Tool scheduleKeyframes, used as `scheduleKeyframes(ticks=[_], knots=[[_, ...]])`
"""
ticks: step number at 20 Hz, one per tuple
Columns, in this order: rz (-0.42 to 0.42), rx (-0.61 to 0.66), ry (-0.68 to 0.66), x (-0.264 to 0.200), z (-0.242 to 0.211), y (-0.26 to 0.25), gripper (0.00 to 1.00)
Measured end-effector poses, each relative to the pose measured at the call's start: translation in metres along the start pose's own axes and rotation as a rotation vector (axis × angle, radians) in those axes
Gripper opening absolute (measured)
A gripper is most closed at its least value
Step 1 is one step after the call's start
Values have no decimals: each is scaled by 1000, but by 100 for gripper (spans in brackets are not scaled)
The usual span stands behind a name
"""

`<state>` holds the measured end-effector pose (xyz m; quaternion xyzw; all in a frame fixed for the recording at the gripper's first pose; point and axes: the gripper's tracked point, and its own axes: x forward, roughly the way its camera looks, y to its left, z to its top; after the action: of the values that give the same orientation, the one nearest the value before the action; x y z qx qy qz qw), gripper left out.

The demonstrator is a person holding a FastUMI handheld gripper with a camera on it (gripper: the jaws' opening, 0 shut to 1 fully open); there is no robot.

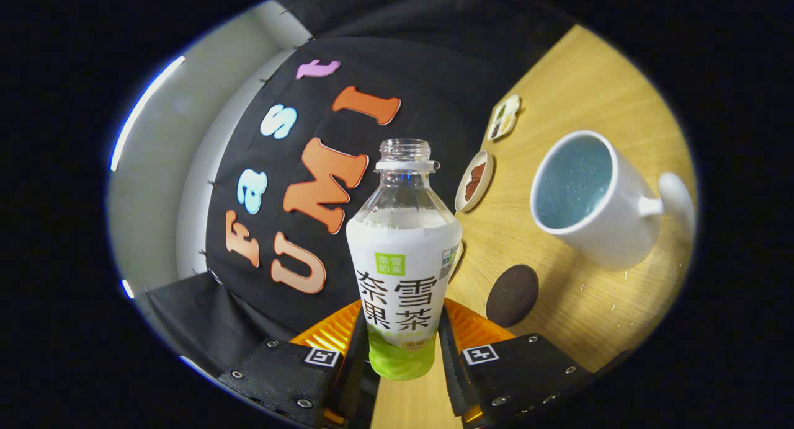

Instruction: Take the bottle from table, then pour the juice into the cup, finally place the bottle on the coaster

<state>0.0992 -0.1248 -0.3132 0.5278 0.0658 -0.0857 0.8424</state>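
Clear plastic shows at the neck of the bottle, cap off, mouth open. The white and green label wraps the body below. The gripper has its jaws closed on the lower body, one finger pressing each side, so the bottle sits between them and stands along the fingers' line.

The whole scene is rolled: the wooden counter runs up the right side, which suggests the gripper is tipped over toward the cup. The cup is white with a blue inside and its handle points away from the bottle. It stands well apart from the bottle mouth, off to the right. No liquid line can be made out in the bottle's clear shoulder.

Judged step: carrying the bottle to the pour. To do it well, the mouth needs to come over the cup's opening before the tilt deepens further, or the juice may land on the counter. The grip sits low on the body, so a slow roll with steady pressure seems wise, since the smooth label could slip.

The dark round coaster lies on the counter just ahead of the right finger, near the cup. Two small dishes, the near dish and the far dish, lie beyond it, clear of the likely path.
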Motion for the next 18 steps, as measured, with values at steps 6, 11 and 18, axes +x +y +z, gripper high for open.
scheduleKeyframes(ticks=[6, 11, 18], knots=[[56, -476, -8, 18, 18, 42, 57], [-28, -843, -16, 36, 37, 49, 57], [-171, -1158, 22, 56, 40, 17, 58]])
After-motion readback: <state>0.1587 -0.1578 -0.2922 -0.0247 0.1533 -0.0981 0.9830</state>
